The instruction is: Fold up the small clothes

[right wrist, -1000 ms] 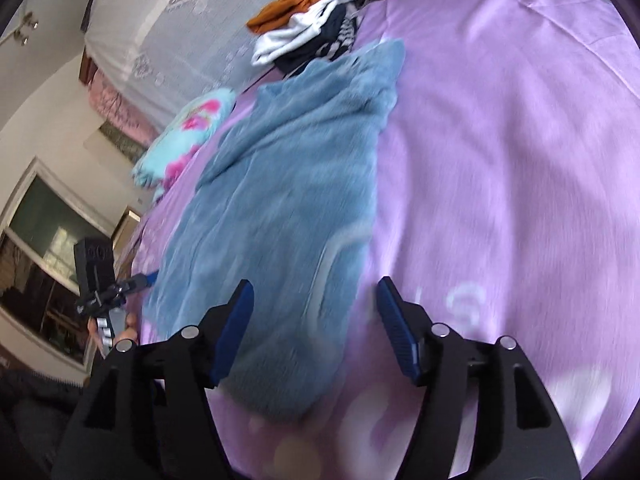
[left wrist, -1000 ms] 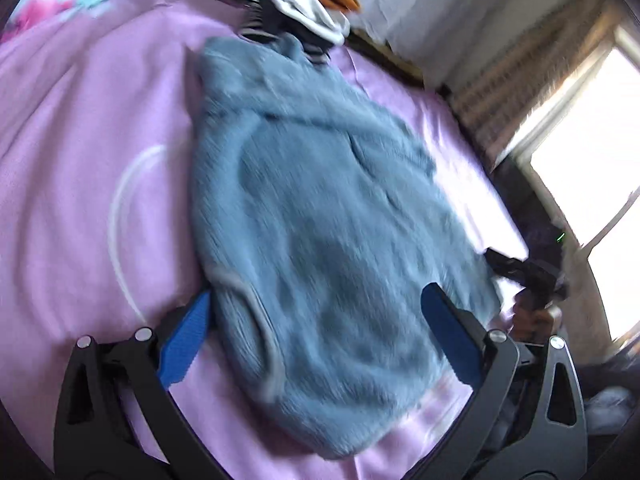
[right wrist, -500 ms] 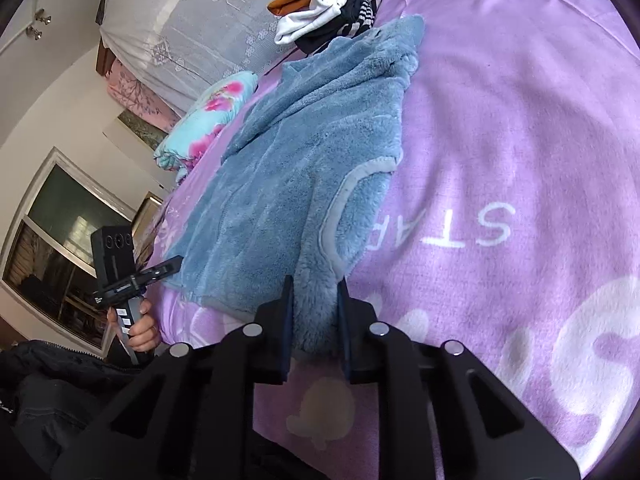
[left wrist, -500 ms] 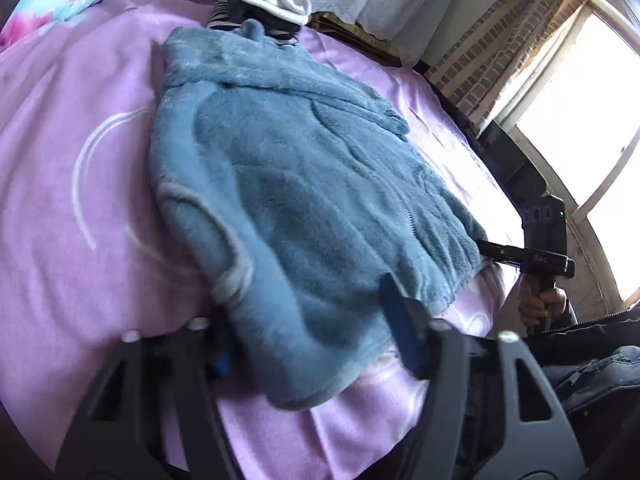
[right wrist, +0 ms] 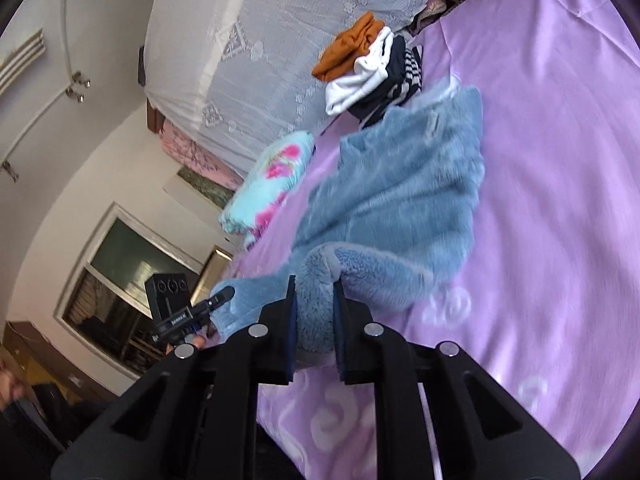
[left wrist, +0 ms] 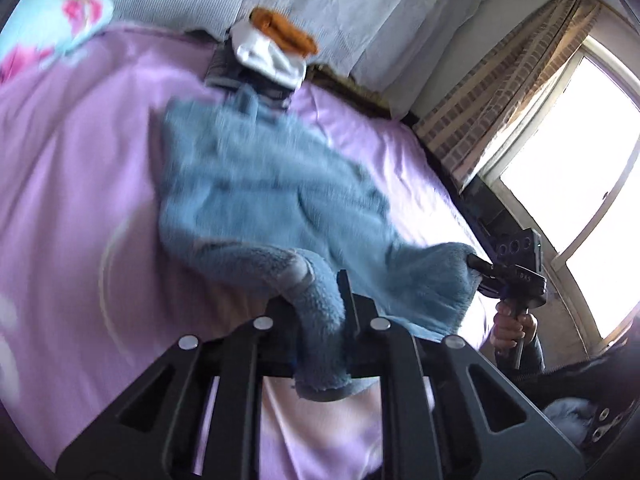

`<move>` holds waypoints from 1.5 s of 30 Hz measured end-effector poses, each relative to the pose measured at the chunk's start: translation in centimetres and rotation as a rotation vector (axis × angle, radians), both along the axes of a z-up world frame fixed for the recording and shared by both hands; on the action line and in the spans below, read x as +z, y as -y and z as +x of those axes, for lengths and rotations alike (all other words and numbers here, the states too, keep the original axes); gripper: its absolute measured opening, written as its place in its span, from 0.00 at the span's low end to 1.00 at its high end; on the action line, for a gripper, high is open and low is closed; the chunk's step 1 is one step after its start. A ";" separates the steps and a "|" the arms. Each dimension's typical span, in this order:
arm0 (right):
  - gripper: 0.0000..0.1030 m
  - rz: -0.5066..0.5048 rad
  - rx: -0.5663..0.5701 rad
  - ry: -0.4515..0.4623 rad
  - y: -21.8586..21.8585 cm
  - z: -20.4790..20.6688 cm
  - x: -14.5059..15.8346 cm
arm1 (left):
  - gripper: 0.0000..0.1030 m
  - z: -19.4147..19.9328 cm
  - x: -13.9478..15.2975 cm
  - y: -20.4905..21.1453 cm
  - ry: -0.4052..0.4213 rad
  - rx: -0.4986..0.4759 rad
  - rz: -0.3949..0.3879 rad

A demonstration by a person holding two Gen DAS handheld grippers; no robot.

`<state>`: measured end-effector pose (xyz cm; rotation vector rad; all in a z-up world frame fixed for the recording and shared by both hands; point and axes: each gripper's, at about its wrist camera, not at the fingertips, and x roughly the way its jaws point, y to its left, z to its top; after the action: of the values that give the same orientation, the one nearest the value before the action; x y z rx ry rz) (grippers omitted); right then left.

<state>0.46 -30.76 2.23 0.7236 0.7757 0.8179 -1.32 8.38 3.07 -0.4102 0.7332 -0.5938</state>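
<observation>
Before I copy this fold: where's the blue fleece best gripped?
At its two near hem corners, from the bed's near edge. The fleece lies lengthwise away, its hem nearest. The left gripper and right gripper are each shut on a corner, lifting it.

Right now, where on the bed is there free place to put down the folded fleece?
Free: the purple sheet right of the blue fleece in the right wrist view, and the stretch between the fleece and the flowered pillow. Crowded: the head of the bed, where the clothes stack touches the fleece.
</observation>
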 end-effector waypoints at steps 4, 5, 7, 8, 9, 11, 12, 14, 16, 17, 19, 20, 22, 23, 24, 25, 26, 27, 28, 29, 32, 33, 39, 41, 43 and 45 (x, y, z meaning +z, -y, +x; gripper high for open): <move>0.14 0.034 -0.044 -0.026 0.5 6.3 1.0 | 0.14 4.3 1.4 -0.5 -0.001 0.044 -0.002; 0.14 0.034 -0.049 -0.034 0.2 7.8 1.1 | 0.14 5.3 1.7 -0.7 -0.007 0.050 -0.003; 0.14 0.026 -0.065 -0.049 -0.3 10.9 1.2 | 0.14 8.3 2.5 -0.9 -0.012 0.069 -0.006; 0.14 0.016 -0.087 -0.062 -0.6 13.0 1.1 | 0.14 9.7 2.8 -1.0 -0.011 0.079 -0.005; 0.14 0.011 -0.107 -0.075 -0.8 14.7 0.9 | 0.14 11.6 3.2 -1.2 -0.007 0.096 -0.001; 0.14 0.012 -0.156 -0.105 -0.7 17.9 0.0 | 0.14 14.8 3.5 -1.5 -0.008 0.140 0.006; 0.14 0.015 -0.178 -0.123 -0.7 19.3 -0.7 | 0.14 17.0 3.5 -1.7 -0.014 0.174 0.016; 0.14 0.003 -0.202 -0.158 -1.0 21.5 -2.4 | 0.14 20.3 2.9 -2.4 -0.045 0.217 0.001; 0.14 0.000 -0.218 -0.183 -1.0 22.5 -3.8 | 0.14 23.7 1.0 -2.8 -0.101 0.243 -0.021; 0.15 0.029 -0.219 -0.203 -0.7 22.9 -4.6 | 0.14 24.8 0.1 -2.8 -0.118 0.257 -0.010; 0.24 0.096 -0.188 -0.246 0.1 23.4 -5.6 | 0.14 26.4 -1.9 -2.8 -0.150 0.269 -0.012; 0.26 0.153 -0.164 -0.272 0.7 23.4 -6.0 | 0.18 27.0 -2.9 -2.9 -0.171 0.264 -0.029; 0.37 0.236 -0.166 -0.253 1.8 22.6 -5.7 | 0.20 27.4 -4.4 -3.7 -0.209 0.270 -0.090; 0.42 0.242 -0.180 -0.226 2.3 22.0 -5.1 | 0.24 27.5 -5.0 -4.4 -0.221 0.260 -0.153; 0.50 0.233 -0.197 -0.190 2.8 21.3 -4.2 | 0.27 27.3 -5.0 -4.9 -0.221 0.249 -0.192; 0.50 0.228 -0.210 -0.157 3.2 20.6 -3.4 | 0.37 27.1 -4.8 -5.3 -0.217 0.243 -0.224; 0.50 0.217 -0.225 -0.120 3.5 19.9 -2.5 | 0.50 26.6 -4.4 -5.8 -0.204 0.245 -0.246; 0.51 0.180 -0.231 -0.085 3.4 19.2 -1.6 | 0.56 25.8 -3.6 -6.2 -0.175 0.260 -0.249; 0.50 0.092 -0.233 -0.040 2.7 18.5 -0.5 | 0.69 25.2 -2.8 -6.4 -0.145 0.277 -0.234; 0.50 0.010 -0.242 -0.007 1.9 17.9 0.2 | 0.81 24.5 -1.8 -6.5 -0.107 0.307 -0.198; 0.50 -0.208 -0.237 0.054 -1.2 16.9 0.9 | 0.83 22.5 0.4 -6.2 -0.010 0.350 -0.099; 0.50 -0.242 -0.227 0.069 -2.0 16.6 0.9 | 0.83 22.2 0.6 -5.7 -0.009 0.307 -0.109; 0.49 -0.515 -0.051 0.256 -10.5 14.3 2.0 | 0.83 22.5 0.1 1.8 -0.001 0.123 0.065; 0.48 -0.641 -0.083 0.204 -11.3 16.0 0.0 | 0.84 23.4 -0.4 3.7 0.000 0.139 0.172; 0.32 -0.709 -0.182 0.129 -9.2 18.0 -2.1 | 0.85 25.1 -1.8 4.4 -0.041 0.232 0.336; 0.17 -0.565 -0.211 0.031 -5.8 19.3 -3.0 | 0.85 27.0 -3.9 2.2 -0.128 0.288 0.333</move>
<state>19.76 -24.94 -0.82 0.2780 0.8355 0.3857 25.67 6.21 -0.79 -0.2388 0.8608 -0.1696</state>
